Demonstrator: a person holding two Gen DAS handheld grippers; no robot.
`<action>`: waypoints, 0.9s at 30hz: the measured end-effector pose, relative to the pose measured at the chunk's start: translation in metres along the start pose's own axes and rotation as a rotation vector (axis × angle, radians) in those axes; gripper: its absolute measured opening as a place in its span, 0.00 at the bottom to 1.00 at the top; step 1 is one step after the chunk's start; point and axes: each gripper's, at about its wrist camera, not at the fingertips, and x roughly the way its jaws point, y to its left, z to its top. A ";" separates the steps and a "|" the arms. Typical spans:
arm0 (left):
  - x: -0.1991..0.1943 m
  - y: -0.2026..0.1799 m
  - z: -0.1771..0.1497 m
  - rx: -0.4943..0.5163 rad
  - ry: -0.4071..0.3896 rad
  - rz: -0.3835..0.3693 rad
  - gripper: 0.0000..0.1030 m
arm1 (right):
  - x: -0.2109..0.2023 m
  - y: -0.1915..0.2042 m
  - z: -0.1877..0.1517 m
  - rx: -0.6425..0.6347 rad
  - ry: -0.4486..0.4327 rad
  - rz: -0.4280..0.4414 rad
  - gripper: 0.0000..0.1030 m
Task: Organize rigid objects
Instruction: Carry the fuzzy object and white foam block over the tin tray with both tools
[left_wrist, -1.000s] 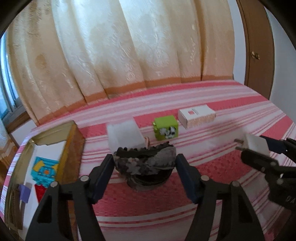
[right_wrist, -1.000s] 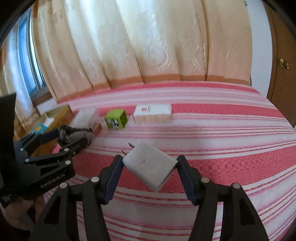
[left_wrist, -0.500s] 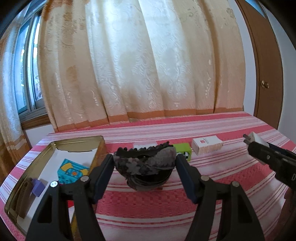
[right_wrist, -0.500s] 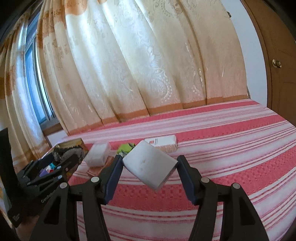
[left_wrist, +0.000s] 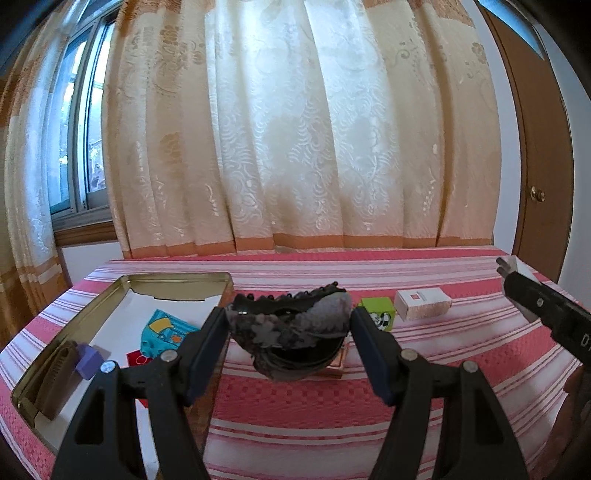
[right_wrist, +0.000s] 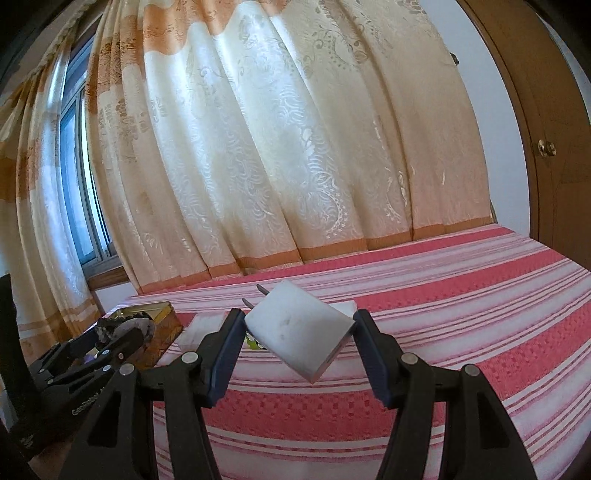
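Note:
My left gripper (left_wrist: 290, 332) is shut on a dark grey patterned hair claw clip (left_wrist: 291, 332), held above the red-striped bed just right of the open gold tin (left_wrist: 177, 282). My right gripper (right_wrist: 299, 339) is shut on a white plug-in charger (right_wrist: 299, 338), tilted, prongs pointing away. The right gripper also shows at the right edge of the left wrist view (left_wrist: 517, 284). The left gripper with the clip shows at lower left in the right wrist view (right_wrist: 122, 332).
The tin holds a teal card (left_wrist: 162, 332), a purple block (left_wrist: 88, 360) and a brown comb (left_wrist: 55, 376). A green cube (left_wrist: 376, 312) and a white box (left_wrist: 423, 302) lie on the striped cover (left_wrist: 295, 398). Curtains, a window and a wooden door stand behind.
Both grippers have lifted and tilted up with their objects. The view now takes in more curtain. The tin has come closer to the left gripper.

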 end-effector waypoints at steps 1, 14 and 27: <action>-0.001 0.001 0.000 -0.004 -0.004 0.003 0.67 | 0.000 0.001 0.000 -0.003 -0.002 0.001 0.61; -0.005 0.017 -0.001 -0.035 -0.018 0.028 0.67 | 0.002 0.014 -0.001 -0.038 -0.023 0.016 0.61; -0.009 0.032 -0.002 -0.048 -0.031 0.052 0.67 | 0.006 0.030 -0.005 -0.073 -0.026 0.030 0.61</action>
